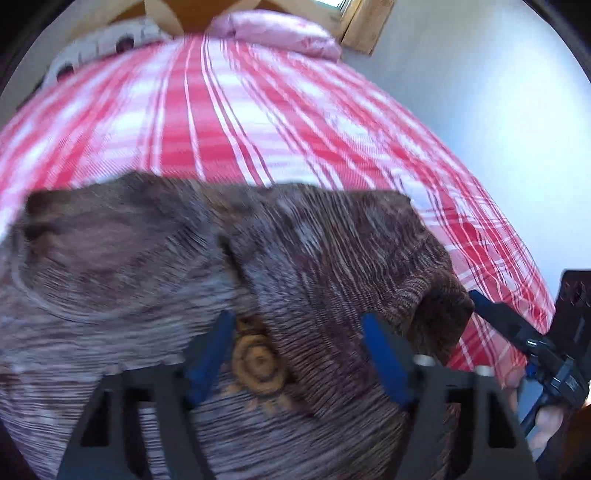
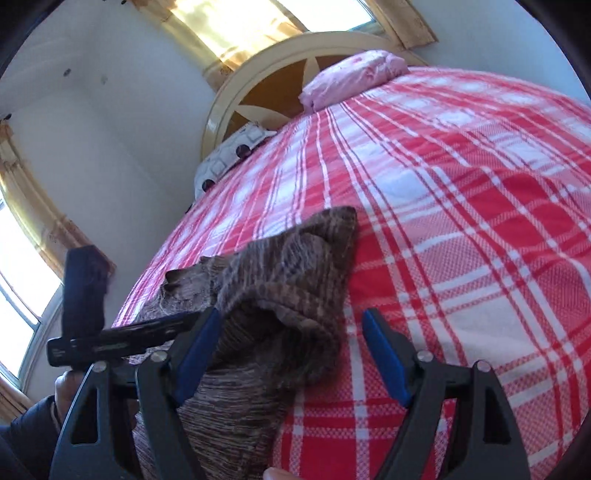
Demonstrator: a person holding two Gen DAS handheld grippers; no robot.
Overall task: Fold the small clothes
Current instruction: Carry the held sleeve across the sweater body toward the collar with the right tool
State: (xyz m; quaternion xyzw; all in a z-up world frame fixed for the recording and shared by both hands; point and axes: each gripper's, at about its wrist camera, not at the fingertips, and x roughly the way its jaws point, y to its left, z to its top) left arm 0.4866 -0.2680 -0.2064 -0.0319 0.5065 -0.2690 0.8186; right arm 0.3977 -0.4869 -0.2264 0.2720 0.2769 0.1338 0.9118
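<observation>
A brown knitted sweater (image 1: 155,266) with an orange sun motif lies on the red and white plaid bed cover (image 1: 229,110). My left gripper (image 1: 299,332) is open just above the sweater's middle, fingers apart over the knit. The right gripper shows at the right edge of the left wrist view (image 1: 517,325), by the sweater's bunched sleeve end. In the right wrist view the sweater (image 2: 280,280) is rumpled, with a sleeve cuff between the fingers of my open right gripper (image 2: 291,328). The left gripper (image 2: 110,336) shows at the left.
A pink pillow (image 1: 280,29) and a patterned white pillow (image 1: 103,40) lie at the bed's head against a round wooden headboard (image 2: 258,85). White walls and windows surround the bed. The bed's right edge drops off near the wall (image 1: 480,129).
</observation>
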